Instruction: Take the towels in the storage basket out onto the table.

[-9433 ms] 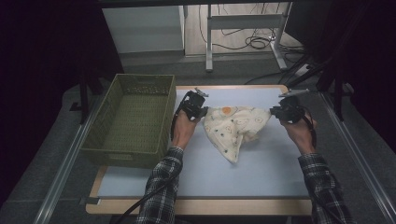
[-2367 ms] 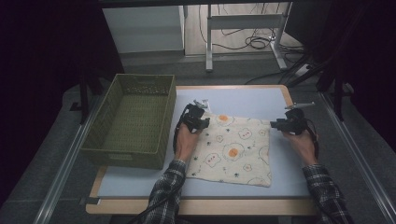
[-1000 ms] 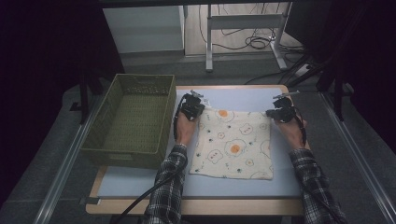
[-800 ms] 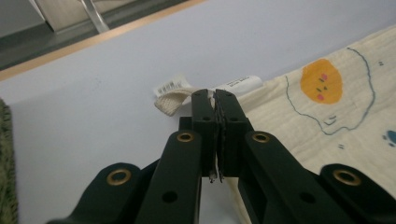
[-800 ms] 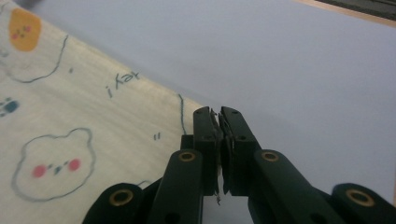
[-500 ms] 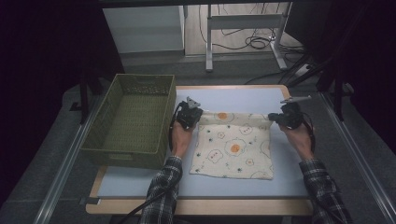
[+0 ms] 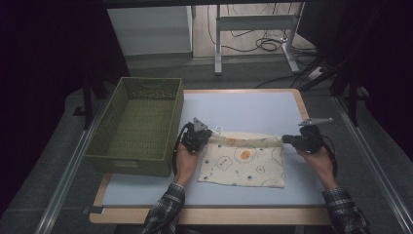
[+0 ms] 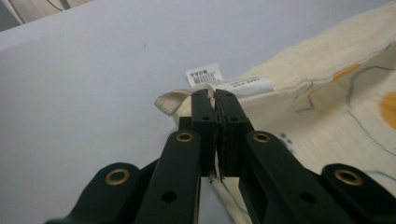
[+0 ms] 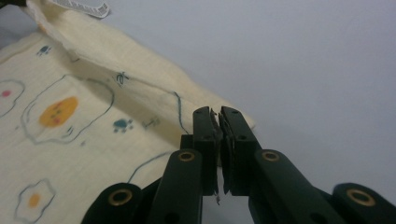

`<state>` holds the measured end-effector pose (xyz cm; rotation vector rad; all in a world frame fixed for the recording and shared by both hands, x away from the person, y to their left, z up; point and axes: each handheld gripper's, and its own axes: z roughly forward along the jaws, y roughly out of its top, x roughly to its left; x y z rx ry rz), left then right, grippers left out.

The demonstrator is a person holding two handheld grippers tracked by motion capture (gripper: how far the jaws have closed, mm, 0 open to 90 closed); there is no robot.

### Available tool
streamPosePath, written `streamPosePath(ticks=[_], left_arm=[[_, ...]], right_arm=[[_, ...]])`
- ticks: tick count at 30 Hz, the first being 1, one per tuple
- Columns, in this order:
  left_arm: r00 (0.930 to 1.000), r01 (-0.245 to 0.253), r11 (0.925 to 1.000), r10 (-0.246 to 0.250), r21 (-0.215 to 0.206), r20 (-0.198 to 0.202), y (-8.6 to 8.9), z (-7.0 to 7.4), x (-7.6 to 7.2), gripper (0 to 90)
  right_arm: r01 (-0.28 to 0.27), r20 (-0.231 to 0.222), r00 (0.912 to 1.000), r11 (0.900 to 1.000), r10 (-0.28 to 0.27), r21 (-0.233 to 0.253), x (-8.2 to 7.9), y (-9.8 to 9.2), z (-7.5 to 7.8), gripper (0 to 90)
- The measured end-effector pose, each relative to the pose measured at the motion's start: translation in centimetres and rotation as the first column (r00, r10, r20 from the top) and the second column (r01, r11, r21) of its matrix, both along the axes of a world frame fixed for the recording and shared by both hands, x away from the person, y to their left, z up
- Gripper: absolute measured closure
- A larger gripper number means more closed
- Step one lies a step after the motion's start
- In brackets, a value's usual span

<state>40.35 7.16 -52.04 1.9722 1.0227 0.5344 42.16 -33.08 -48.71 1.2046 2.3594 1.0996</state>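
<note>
A cream cloth (image 7: 242, 161) printed with fried eggs lies on the pale blue table top, its far edge lifted and folded toward me. My left gripper (image 7: 209, 136) is shut on the cloth's far left corner (image 8: 187, 100), beside two white labels (image 8: 204, 75). My right gripper (image 7: 285, 140) is shut on the far right corner of the cloth (image 9: 154, 112). Both hands hold the folded edge taut between them, a little above the rest of the cloth.
A green mesh basket (image 7: 138, 124) stands on the table's left side, close to my left hand. The table's wooden rim (image 7: 209, 214) runs along the near edge. A metal frame and cables (image 7: 253, 29) lie on the floor beyond the table.
Both grippers have drawn the cloth's far edge toward me, folding it over the flat part. Earlier the cloth was crumpled, then spread out flat.
</note>
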Motion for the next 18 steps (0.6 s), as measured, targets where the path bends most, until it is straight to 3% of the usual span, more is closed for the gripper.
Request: streamPosePath(ticks=[8, 18], left_arm=[[0.9988, 0.049, 0.9986, -0.049, -0.021, 0.008, 0.2, -0.2, -3.1, 87.6], [0.9978, 0.062, 0.9978, -0.061, -0.025, 0.024, 1.0, -0.5, -6.3, 87.4]], right_arm=[[-0.043, 0.004, 0.9991, 0.999, 0.043, 0.023, -3.4, -0.3, -0.7, 85.1], [-0.087, 0.029, 0.9958, 0.995, 0.086, 0.038, -7.3, -0.5, -0.6, 85.1]])
